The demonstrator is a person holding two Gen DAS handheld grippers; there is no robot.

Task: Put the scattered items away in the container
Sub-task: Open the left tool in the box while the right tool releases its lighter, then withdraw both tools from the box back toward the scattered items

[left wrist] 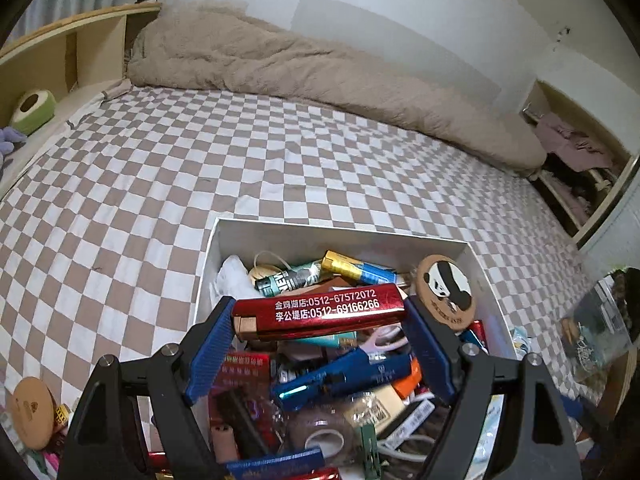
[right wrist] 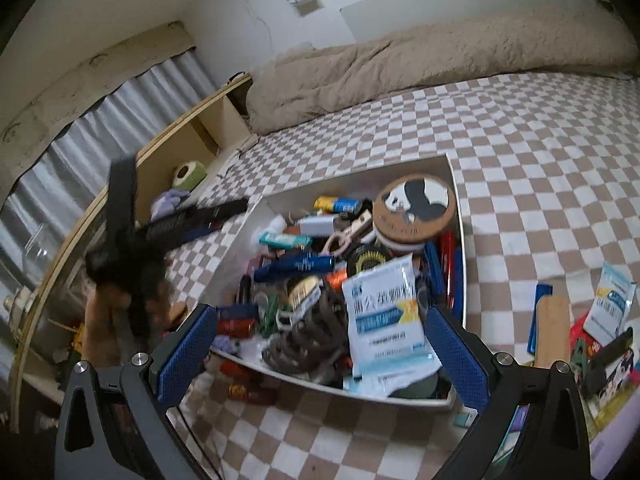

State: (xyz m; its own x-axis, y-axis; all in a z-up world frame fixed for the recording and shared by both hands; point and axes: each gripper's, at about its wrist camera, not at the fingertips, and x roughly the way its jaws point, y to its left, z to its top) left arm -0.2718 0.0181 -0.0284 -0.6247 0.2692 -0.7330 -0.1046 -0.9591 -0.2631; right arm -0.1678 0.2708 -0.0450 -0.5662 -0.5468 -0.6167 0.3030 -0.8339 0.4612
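The left claw (left wrist: pixel 320 320) grips a shiny red box (left wrist: pixel 320 312) printed with white phone numbers, one blue pad pressed on each end, so its jaws stand only as wide as the box is long. It holds the box crosswise just above the white container (left wrist: pixel 208 264), over the heap of small things inside.

The right claw (right wrist: pixel 320 344) stands open with nothing between its blue pads, hanging over the near edge of the container (right wrist: pixel 456 184). Just beyond it in the container lies a white and blue sachet (right wrist: pixel 384 320) on top of the heap, beside a coiled brown cord (right wrist: pixel 308 340). Farther in the container sit a dark blue tube (right wrist: pixel 296 266) and, at the far corner, a round panda coaster (right wrist: pixel 414 204).

The container rests on the checked bed sheet (left wrist: pixel 280 160). Outside the container, to its right, another sachet (right wrist: pixel 612 304) and a wooden piece (right wrist: pixel 554 332) lie on the sheet. Beyond the container a beige blanket (left wrist: pixel 300 68) lies along the wall.
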